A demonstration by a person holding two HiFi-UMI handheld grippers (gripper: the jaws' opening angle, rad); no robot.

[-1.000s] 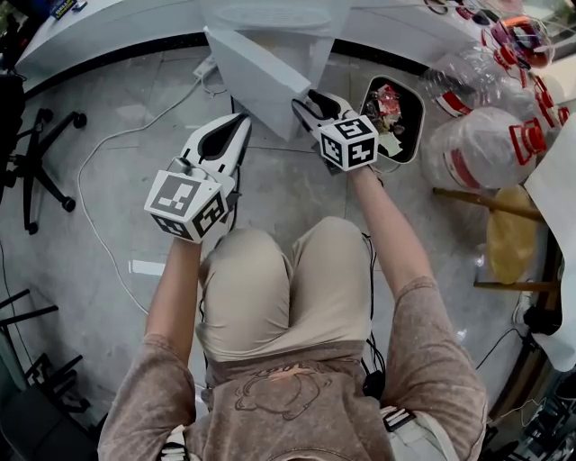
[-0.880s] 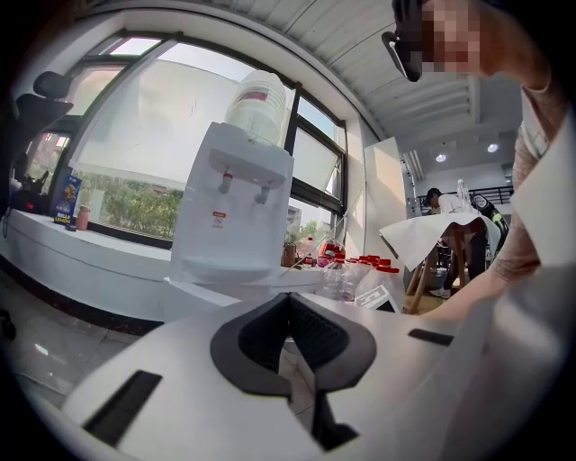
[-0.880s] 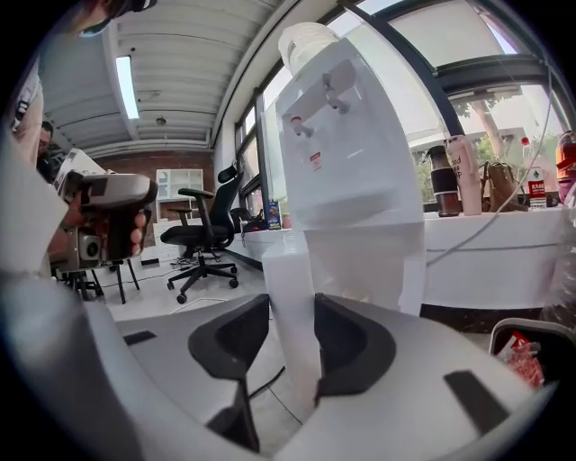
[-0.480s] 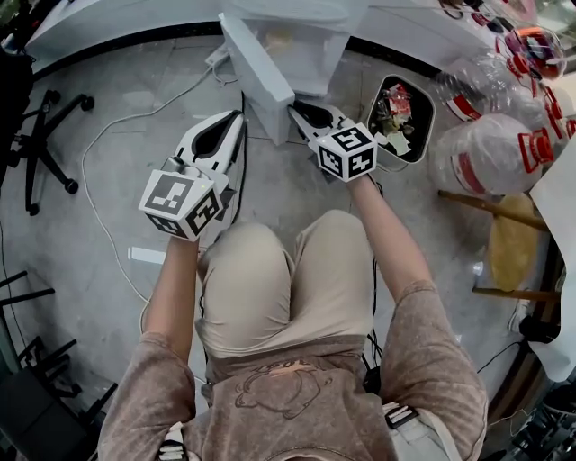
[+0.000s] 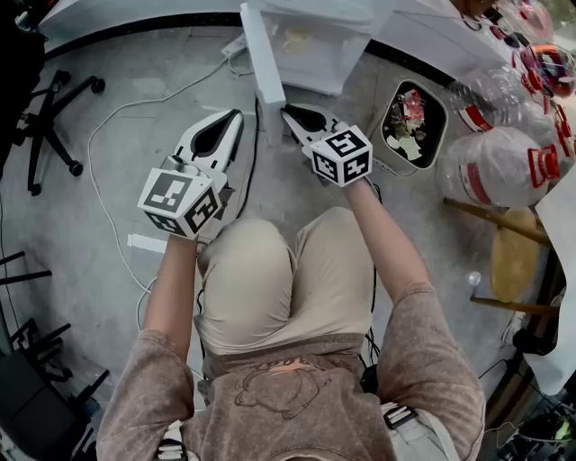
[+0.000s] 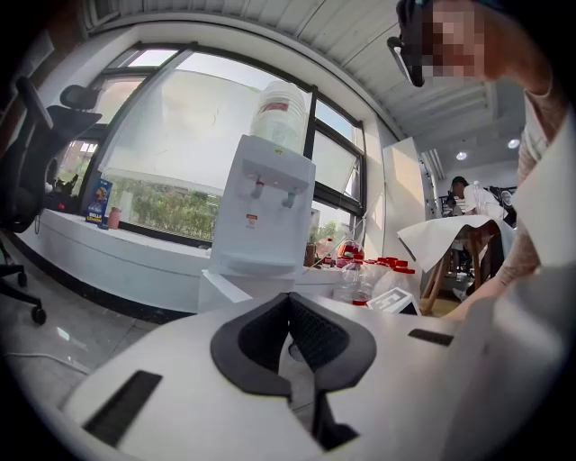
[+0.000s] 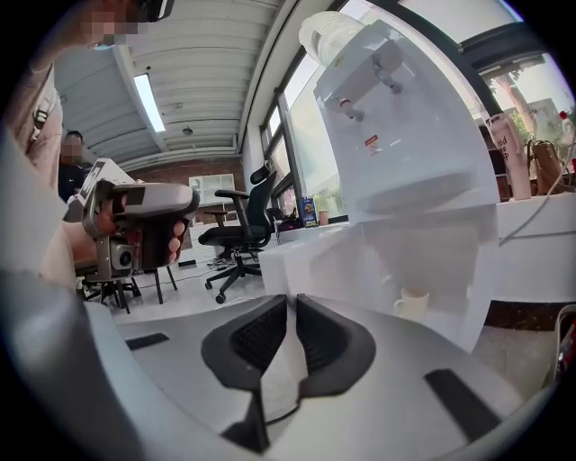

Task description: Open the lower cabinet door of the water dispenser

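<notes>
The white water dispenser [image 5: 315, 18] stands at the top of the head view, its lower cabinet [image 5: 310, 49] showing inside. The cabinet door [image 5: 261, 63] juts out toward me, nearly edge-on. My right gripper [image 5: 286, 110] is just right of the door's free end; its jaws are closing to a thin slit with nothing seen between them. In the right gripper view the gripper [image 7: 292, 302] faces the open cabinet [image 7: 432, 261], where a white cup [image 7: 414, 302] sits, with the door [image 7: 306, 261] to the left. My left gripper [image 5: 236, 113] is shut and empty, left of the door, and points at the dispenser [image 6: 265, 207].
A black bin of rubbish [image 5: 409, 117] stands right of the dispenser, with large water bottles [image 5: 495, 153] beyond it. A wooden stool [image 5: 508, 234] is at the right. An office chair base [image 5: 54, 117] and a white cable [image 5: 117, 135] lie on the floor at left.
The cabinet door has swung further open, from slanted to almost straight out. My right gripper moved left alongside its free end and its jaws narrowed. The left gripper shifted slightly.
</notes>
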